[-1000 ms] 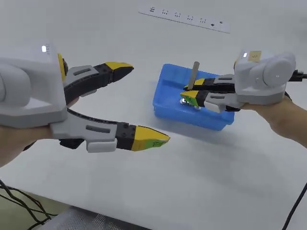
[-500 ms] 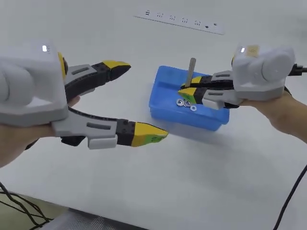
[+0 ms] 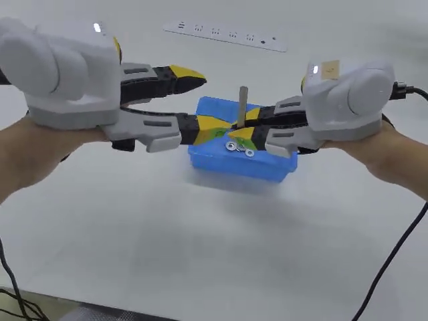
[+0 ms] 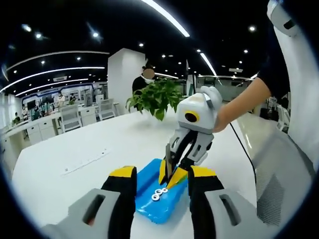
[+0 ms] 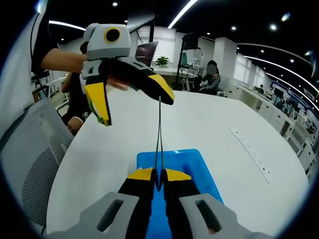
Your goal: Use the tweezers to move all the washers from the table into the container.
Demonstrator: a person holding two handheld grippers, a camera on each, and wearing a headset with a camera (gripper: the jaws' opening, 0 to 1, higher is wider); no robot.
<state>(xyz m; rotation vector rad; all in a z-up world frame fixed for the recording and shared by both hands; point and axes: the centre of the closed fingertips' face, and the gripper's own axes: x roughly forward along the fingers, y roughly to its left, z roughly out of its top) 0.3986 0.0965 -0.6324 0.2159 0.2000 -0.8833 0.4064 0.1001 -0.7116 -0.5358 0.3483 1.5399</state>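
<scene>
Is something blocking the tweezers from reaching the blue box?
Nothing visible does. The right gripper holds the tweezers right over the blue container, where washers already lie. The left gripper is open close by, not between them.

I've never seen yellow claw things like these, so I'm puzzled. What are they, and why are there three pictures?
They are tongs, and a person holds one pair in each hand. One picture comes from a camera on the person's head, looking down at the white table. The two round pictures come from small cameras that ride on each pair of tongs and look along them. The left tongs are open and hold nothing. The right tongs are shut on thin metal tweezers, just above a blue container. A few small washers lie inside it. A white power strip lies farther back on the table.
</scene>
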